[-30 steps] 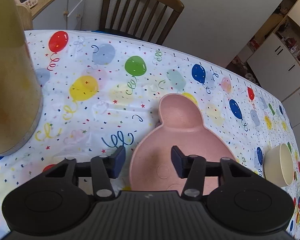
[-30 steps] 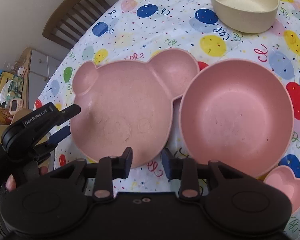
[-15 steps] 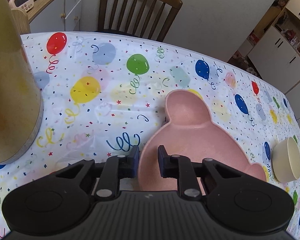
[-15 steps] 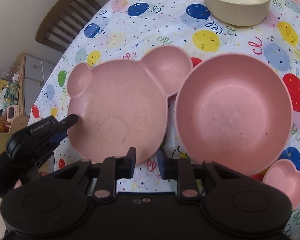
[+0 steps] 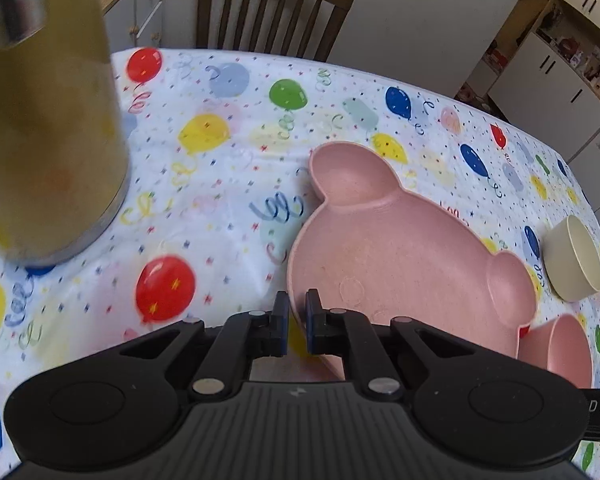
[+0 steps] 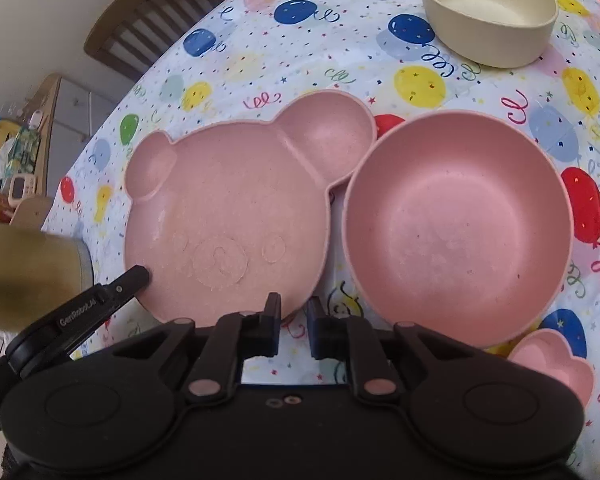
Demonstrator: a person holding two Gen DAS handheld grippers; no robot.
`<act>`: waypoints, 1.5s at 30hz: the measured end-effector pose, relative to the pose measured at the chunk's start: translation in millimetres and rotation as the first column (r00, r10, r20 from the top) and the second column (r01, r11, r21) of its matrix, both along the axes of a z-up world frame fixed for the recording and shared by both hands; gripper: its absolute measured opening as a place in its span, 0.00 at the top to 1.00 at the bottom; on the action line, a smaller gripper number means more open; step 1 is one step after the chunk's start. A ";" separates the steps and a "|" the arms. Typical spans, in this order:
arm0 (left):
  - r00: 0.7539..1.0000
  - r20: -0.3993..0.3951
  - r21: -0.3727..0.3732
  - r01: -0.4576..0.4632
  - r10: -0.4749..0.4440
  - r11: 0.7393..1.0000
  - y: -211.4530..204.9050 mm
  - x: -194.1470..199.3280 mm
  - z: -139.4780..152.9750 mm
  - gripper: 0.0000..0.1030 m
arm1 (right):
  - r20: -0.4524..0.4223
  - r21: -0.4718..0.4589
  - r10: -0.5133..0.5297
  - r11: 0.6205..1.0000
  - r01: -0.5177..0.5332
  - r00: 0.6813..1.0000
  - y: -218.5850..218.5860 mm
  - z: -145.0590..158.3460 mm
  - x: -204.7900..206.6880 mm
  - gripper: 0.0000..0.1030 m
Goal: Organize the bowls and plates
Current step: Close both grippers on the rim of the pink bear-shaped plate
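**Left tongs pinching the bear plate's rim, right tongs closing on air**

Left wrist view: the left gripper is pinching the near left rim of the pink bear-shaped sectioned plate, its blue pads pressed almost together with the thin wall between them. The plate is lying on the balloon-printed tablecloth, one ear pointing far and the other right. It is looking like light, stiff moulded fibre or plastic, so a rim pinch should be carrying it, though a one-edge hold is likely to let the far side sag or swing. A small cream bowl is sitting well to the right, a tall yellowish metal-based container is looming at the far left, and a wooden chair is standing beyond the table.

Right wrist view: the right gripper is hovering just past the plate's near edge, its jaws closing with nothing between them, only tablecloth showing in the gap. The round pink bowl is sitting just right of the plate, rims nearly touching. A small pink heart-shaped dish is lying at the near right. The bowl's smooth, matte rim is offering the obvious hold; its wall looks slippery.
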State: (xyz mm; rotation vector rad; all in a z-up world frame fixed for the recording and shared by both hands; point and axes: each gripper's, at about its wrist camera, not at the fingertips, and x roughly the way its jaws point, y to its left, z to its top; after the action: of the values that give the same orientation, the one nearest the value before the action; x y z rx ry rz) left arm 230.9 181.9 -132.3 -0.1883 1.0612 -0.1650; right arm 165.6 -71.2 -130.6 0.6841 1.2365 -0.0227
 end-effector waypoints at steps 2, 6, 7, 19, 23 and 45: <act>1.000 -0.011 -0.011 0.004 -0.004 1.000 5.4 -10.6 0.3 0.93 | 0.005 0.020 0.038 0.999 -0.038 0.999 -2.4 -0.2 -8.5 0.90; 0.999 -0.036 -0.025 0.023 -0.024 0.999 11.2 -34.9 1.9 0.92 | 0.005 0.038 0.147 0.988 -0.147 0.989 -1.1 2.3 -26.1 1.00; 0.998 -0.046 -0.031 0.029 -0.031 0.999 11.6 -40.9 2.6 0.92 | 0.008 0.032 0.170 0.985 -0.170 0.985 1.3 3.7 -30.5 1.00; 0.999 -0.020 0.063 0.036 -0.035 0.997 11.7 -42.6 9.0 0.91 | 0.053 -0.057 0.202 0.978 -0.199 0.978 -3.9 19.5 -31.6 0.74; 1.000 -0.005 0.058 0.028 -0.028 0.998 23.2 -34.9 20.9 0.91 | 0.038 -0.048 0.161 0.986 -0.159 0.986 -6.1 15.1 -29.4 0.65; 0.996 -0.073 -0.009 0.053 -0.053 0.999 16.7 10.9 1.8 0.88 | -0.001 -0.091 0.029 0.995 -0.029 1.000 2.1 -1.2 -9.4 0.89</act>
State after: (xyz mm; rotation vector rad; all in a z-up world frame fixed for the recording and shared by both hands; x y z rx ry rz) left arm 241.8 198.6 -130.4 -0.1734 1.1389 -0.2106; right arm 156.3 -69.1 -131.9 0.5872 1.2373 -0.0548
